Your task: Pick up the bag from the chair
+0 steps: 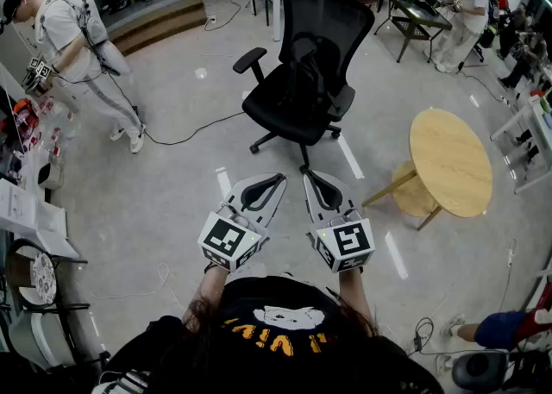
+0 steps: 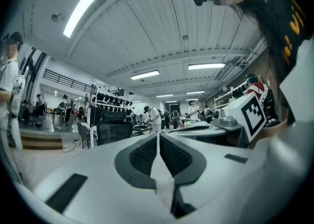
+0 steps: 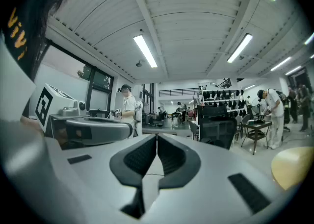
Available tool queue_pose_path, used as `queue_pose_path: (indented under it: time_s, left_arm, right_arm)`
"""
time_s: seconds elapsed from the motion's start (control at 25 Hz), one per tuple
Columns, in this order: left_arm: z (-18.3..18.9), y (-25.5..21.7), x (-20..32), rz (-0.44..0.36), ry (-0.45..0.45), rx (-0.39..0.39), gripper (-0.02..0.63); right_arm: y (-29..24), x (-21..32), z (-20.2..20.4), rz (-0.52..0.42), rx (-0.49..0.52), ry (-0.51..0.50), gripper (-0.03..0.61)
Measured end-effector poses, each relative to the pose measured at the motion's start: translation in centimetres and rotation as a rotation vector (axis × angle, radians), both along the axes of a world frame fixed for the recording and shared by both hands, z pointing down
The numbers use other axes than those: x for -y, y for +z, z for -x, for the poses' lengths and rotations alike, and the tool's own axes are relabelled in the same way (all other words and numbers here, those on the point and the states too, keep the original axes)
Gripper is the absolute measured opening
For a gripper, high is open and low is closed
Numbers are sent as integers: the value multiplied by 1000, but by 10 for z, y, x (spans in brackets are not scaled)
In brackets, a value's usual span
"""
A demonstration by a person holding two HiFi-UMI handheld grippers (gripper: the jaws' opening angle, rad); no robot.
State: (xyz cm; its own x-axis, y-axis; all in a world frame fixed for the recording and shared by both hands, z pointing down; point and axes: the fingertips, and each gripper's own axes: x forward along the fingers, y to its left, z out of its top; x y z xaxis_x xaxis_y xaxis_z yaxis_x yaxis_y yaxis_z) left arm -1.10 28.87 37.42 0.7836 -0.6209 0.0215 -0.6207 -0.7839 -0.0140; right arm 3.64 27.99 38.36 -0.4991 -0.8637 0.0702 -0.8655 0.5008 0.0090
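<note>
Seen from the head camera, a person holds two grippers side by side at waist height, both pointing level at a black mesh office chair (image 1: 302,65). The chair stands straight ahead on the grey floor, well apart from both tools. The left gripper (image 1: 274,182) has its jaws pressed together on nothing, and so does the right gripper (image 1: 312,178). The bag does not stand out clearly. A dark upright shape (image 1: 304,82) on the seat, against the backrest, may be it, black on black. The chair lies centred between the two grippers, so neither hand looks clearly nearer. A round wooden table (image 1: 448,159) stands off to the right.
</note>
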Motion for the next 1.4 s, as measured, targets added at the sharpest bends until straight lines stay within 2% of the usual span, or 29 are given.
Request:
queue_pose_path:
  time_s: [0.32,0.92,1.4]
  left_arm:
    - [-4,-7,1,-18,-20,16,21]
    - [-5,12,-7,21,-48,56,21]
    - [5,16,15,44,-87,74,21]
  right_arm:
    - [-3,-4,-11,-3,6,-5,9]
    - [14,-10,-15,49,30,-23,9]
    - [20,15,-13,73,51,-41,9]
